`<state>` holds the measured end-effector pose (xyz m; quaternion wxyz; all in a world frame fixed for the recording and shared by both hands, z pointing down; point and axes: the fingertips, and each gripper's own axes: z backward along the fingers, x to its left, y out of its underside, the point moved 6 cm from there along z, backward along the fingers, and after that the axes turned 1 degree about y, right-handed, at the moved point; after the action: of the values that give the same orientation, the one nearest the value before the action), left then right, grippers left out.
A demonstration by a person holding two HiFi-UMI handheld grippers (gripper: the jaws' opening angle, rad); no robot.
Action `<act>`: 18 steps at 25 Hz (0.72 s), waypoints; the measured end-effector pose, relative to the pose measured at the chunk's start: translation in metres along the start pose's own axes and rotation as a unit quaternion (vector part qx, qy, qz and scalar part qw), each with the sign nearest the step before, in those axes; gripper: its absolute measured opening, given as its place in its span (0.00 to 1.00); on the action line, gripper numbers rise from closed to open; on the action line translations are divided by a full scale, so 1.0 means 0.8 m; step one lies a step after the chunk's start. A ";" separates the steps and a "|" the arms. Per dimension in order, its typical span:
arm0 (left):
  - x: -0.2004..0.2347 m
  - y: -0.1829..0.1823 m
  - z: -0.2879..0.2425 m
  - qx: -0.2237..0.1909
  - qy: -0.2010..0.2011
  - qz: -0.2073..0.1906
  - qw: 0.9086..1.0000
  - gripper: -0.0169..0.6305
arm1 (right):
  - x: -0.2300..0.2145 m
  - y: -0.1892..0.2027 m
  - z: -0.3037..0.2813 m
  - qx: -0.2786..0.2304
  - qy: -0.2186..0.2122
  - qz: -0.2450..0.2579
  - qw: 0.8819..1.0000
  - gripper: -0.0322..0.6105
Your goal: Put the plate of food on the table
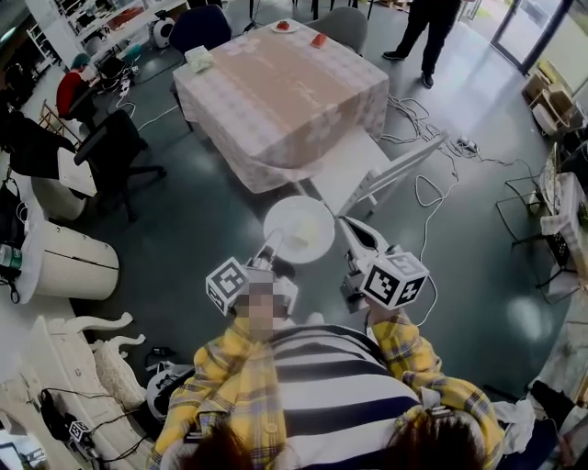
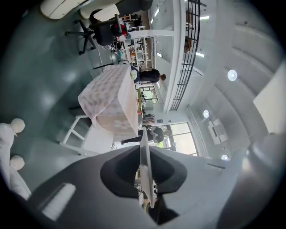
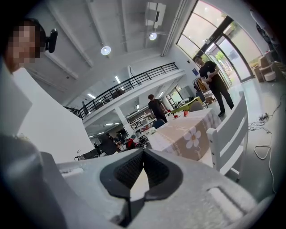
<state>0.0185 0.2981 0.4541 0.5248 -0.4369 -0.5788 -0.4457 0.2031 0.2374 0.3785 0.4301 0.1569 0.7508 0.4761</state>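
A white plate (image 1: 296, 220) with a pale piece of food (image 1: 304, 238) hangs above the floor in front of me. My left gripper (image 1: 272, 244) is shut on its near left rim. In the left gripper view the plate (image 2: 145, 163) stands edge-on between the pads. My right gripper (image 1: 350, 231) is just right of the plate, its jaws shut with nothing seen between them (image 3: 142, 154). The table (image 1: 285, 92), under a pale flowered cloth, stands a few steps ahead. It also shows as the table (image 2: 111, 98) in the left gripper view and the table (image 3: 187, 132) in the right gripper view.
A white chair (image 1: 372, 174) stands between me and the table's near side. On the table's far end are a small plate (image 1: 283, 26), a cup (image 1: 319, 39) and a tissue box (image 1: 197, 58). Cables (image 1: 432, 193) trail on the floor at right; a person (image 1: 424, 27) stands beyond the table.
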 end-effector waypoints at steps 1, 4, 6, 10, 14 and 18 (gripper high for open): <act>0.002 -0.002 0.002 -0.001 -0.003 0.002 1.000 0.07 | 0.001 0.004 -0.002 0.003 0.000 -0.002 1.000 0.04; 0.008 -0.006 0.004 0.000 -0.008 0.005 1.000 0.07 | 0.004 0.011 -0.005 0.013 0.003 -0.005 1.000 0.04; 0.009 -0.012 0.001 0.007 -0.008 0.008 1.000 0.07 | 0.005 0.010 -0.011 0.011 0.012 -0.004 1.000 0.04; 0.007 -0.039 -0.011 0.016 -0.006 0.011 1.000 0.07 | 0.010 -0.001 -0.037 -0.001 0.024 -0.002 1.000 0.04; 0.007 -0.071 -0.022 0.018 -0.004 0.010 1.000 0.07 | 0.015 -0.004 -0.061 -0.010 0.038 -0.001 0.999 0.04; 0.001 -0.109 -0.038 0.029 0.009 0.002 1.000 0.07 | 0.020 -0.011 -0.096 -0.024 0.047 -0.003 0.999 0.04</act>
<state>-0.0600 0.2492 0.4514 0.5433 -0.4185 -0.5863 -0.4312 0.1344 0.1991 0.3766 0.3997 0.1222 0.7589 0.4994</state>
